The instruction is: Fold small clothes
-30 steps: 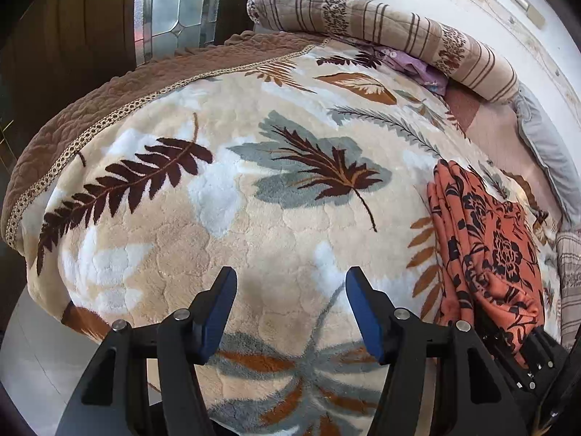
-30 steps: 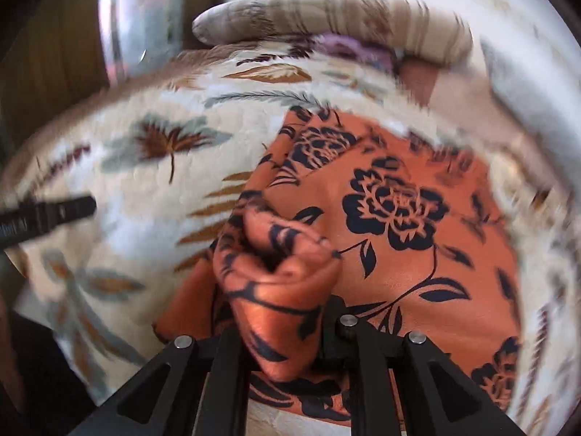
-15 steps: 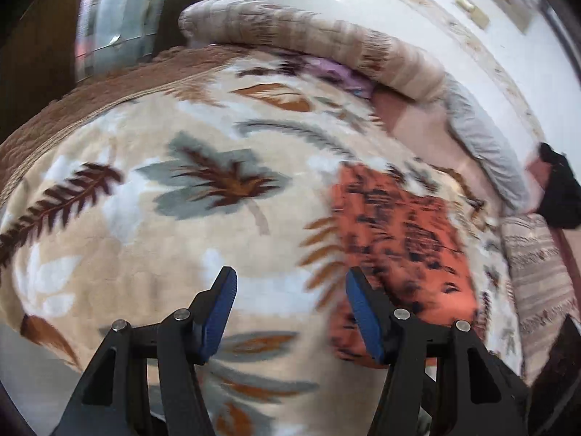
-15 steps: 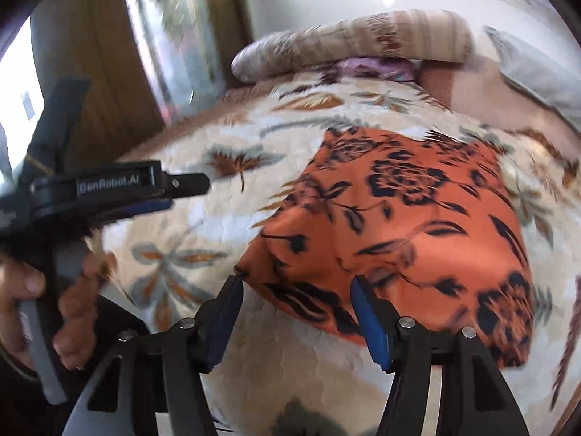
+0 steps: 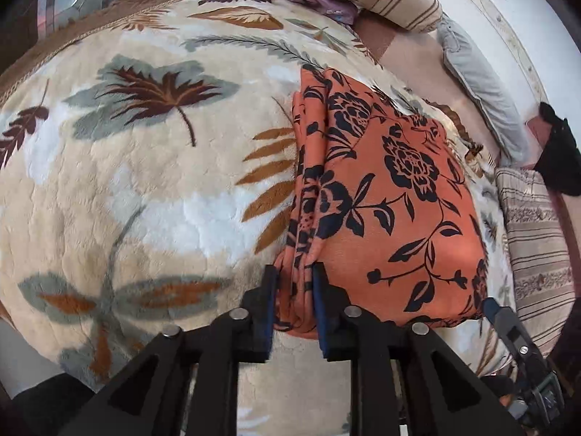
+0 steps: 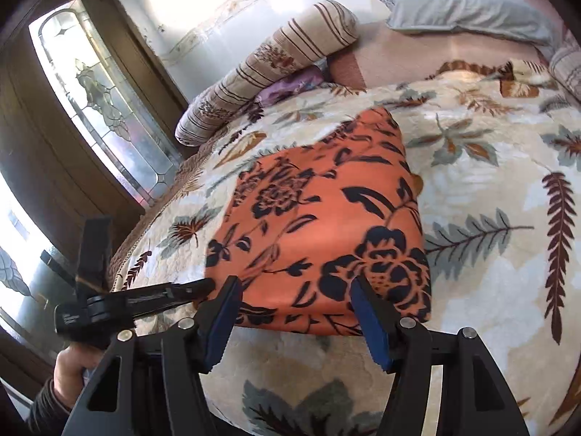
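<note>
On the leaf-patterned blanket (image 5: 145,196) of the bed, the folded orange floral garment (image 5: 392,196) lay flat. The left tool (image 5: 294,305) was clamped on its bunched near-left edge; the right tool (image 6: 294,312) stood wide apart at the near edge, gripping nothing. Judged step: a further fold beginning. The next move likely called for the right tool to pinch the near-right corner.
</note>
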`<act>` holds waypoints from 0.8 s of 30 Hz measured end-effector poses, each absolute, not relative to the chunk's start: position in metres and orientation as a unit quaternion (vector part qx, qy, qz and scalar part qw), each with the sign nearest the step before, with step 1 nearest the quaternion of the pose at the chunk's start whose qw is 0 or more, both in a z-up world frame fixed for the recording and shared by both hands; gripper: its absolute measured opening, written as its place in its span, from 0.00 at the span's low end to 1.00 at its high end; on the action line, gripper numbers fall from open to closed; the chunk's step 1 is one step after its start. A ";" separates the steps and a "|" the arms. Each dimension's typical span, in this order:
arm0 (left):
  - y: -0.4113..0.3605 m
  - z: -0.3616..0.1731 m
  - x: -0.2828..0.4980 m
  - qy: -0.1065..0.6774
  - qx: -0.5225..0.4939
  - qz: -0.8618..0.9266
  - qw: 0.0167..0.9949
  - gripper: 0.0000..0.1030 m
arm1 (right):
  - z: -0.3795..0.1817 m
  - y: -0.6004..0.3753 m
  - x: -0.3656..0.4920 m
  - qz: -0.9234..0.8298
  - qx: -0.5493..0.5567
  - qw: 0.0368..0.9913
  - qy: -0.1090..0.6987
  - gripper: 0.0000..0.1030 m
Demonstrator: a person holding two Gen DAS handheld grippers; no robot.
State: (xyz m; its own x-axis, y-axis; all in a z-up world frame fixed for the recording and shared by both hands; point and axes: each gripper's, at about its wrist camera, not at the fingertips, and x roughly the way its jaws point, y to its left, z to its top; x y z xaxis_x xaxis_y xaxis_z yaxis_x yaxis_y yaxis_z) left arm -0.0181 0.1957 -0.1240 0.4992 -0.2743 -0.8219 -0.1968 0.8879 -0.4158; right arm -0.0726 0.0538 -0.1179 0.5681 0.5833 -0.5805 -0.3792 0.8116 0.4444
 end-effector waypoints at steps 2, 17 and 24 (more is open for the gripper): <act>0.190 -0.115 -0.020 0.500 -0.215 -0.024 0.839 0.23 | -0.121 0.051 -0.068 0.277 0.153 0.869 0.379 0.64; 0.168 -0.062 0.116 0.504 -0.178 -0.078 0.842 0.42 | -0.125 0.033 -0.058 0.305 0.202 0.852 0.373 0.70; 0.165 -0.083 0.149 0.533 -0.187 -0.060 0.823 0.42 | -0.131 0.026 -0.051 0.317 0.218 0.844 0.374 0.70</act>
State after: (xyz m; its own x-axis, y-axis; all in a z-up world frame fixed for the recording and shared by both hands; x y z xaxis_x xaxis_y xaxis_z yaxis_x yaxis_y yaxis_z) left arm 0.1485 0.1647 -0.0827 0.4248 -0.2977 -0.8549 -0.1007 0.9230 -0.3714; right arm -0.0513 0.0263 -0.1307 0.5183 0.6986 -0.4933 -0.3717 0.7035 0.6057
